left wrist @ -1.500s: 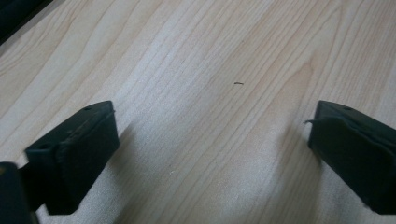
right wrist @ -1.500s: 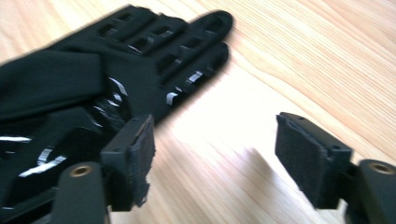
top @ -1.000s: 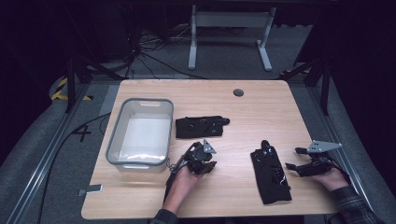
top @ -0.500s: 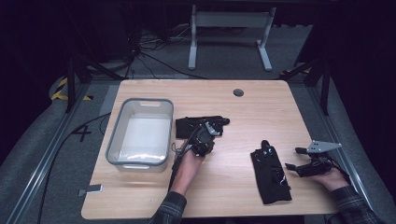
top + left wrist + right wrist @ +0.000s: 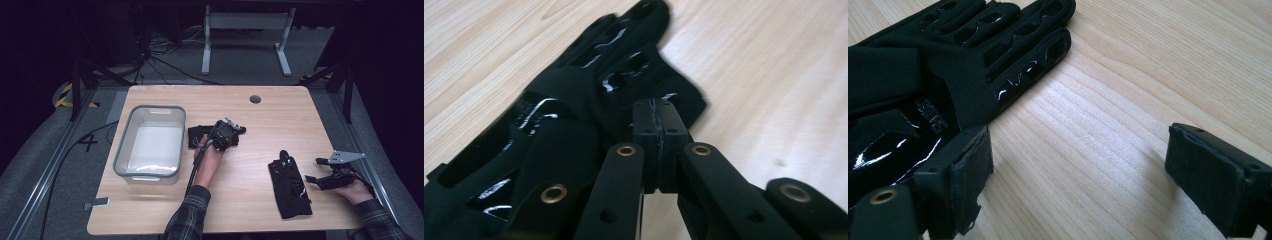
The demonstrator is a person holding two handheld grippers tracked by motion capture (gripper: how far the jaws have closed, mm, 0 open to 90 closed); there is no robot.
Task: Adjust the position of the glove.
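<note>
Two black gloves lie flat on the wooden table (image 5: pixel 260 125). One glove (image 5: pixel 196 136) (image 5: pixel 574 85) is beside the clear tub, and my left gripper (image 5: pixel 227 133) (image 5: pixel 656 107) hovers low over its right part, the pads pressed together with nothing seen between them. The other glove (image 5: pixel 290 187) (image 5: pixel 948 50) lies near the front right. My right gripper (image 5: pixel 312 170) (image 5: pixel 1078 170) rests just to its right, open wide, bare wood between its pads (image 5: pixel 970 175) and the glove's cuff beside the left pad.
A clear plastic tub (image 5: pixel 150 109), empty, stands at the table's left. A round cable hole (image 5: pixel 255 99) sits near the far edge. A metal stand (image 5: pixel 245 35) and cables are on the floor beyond the table.
My left hand moved away from the front edge and to the right, from in front of the tub onto the glove beside it. The right hand stayed put.
</note>
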